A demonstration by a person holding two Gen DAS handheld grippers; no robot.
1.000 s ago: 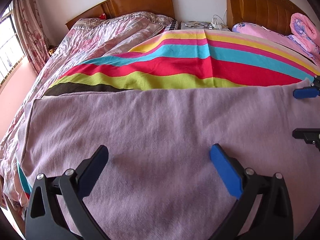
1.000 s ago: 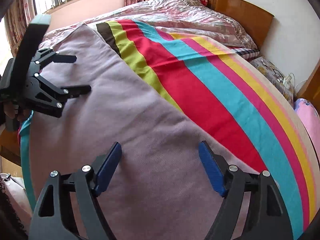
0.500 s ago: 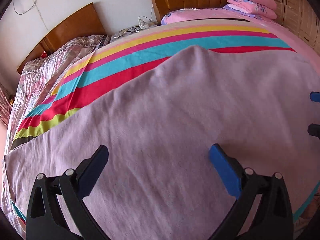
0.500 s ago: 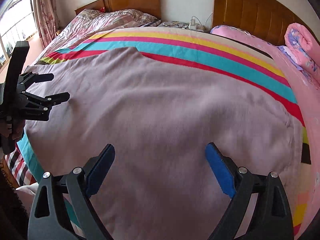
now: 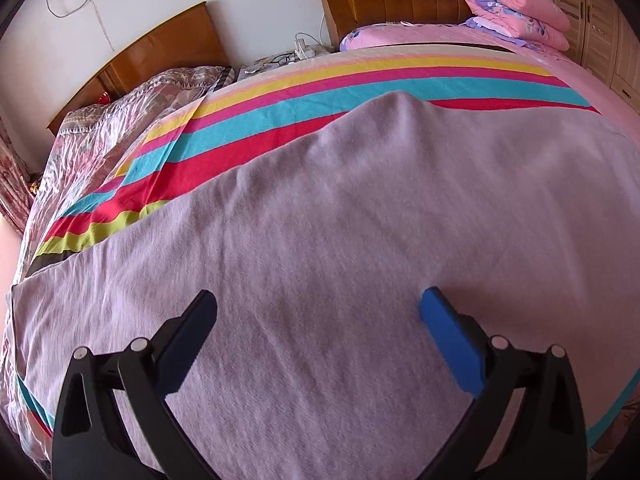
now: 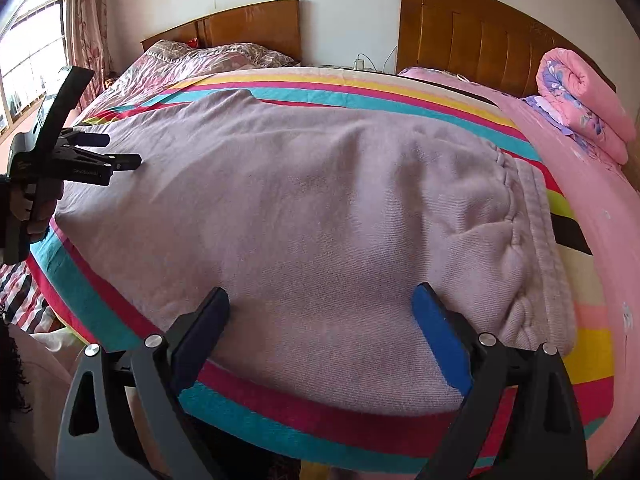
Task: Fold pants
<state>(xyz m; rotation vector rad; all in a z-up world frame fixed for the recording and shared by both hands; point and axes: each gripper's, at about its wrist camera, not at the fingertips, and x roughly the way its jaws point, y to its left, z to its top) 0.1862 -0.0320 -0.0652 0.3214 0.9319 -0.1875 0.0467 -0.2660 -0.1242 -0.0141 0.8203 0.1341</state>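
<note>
- Home bedroom.
- Two beds side by side, each with a wooden headboard [image 6: 256,26] against a white wall [image 6: 348,4].
- Striped sheet [image 5: 360,88] covers the near bed; rolled pink quilt [image 6: 584,104] at its head corner.
- Curtained window [image 6: 28,52] at left; wooden wardrobe doors [image 5: 600,20] at right.

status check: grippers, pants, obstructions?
Left gripper open, empty. Right gripper open, empty, near waistband. Pants flat on striped blanket. Nothing in the way.
</note>
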